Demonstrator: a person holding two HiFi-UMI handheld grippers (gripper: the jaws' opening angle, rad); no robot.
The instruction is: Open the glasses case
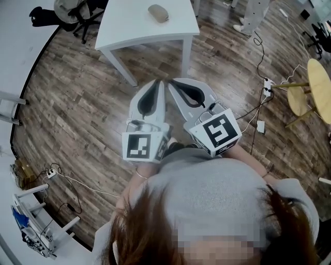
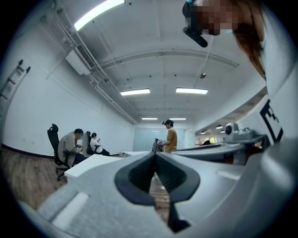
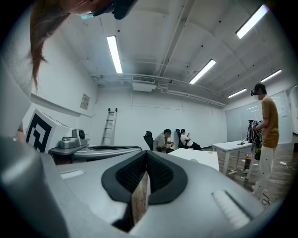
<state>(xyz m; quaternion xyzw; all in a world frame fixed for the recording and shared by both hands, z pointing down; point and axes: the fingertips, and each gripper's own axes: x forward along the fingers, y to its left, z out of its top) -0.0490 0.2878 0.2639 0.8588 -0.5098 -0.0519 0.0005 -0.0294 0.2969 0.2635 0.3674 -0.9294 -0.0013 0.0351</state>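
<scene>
Both tongs are clenched with nothing in them. The left gripper has its dark pads pressed together, and so does the right gripper, with only floorboards showing through the slit below its pads. I hold them level and side by side, tips almost meeting, over the wooden floor. Just past the tips stands a white table. The glasses case, a beige oval, lies closed on its top, well apart from both grippers. Off to my right a round wooden table stands near some trailing cables.
</scene>
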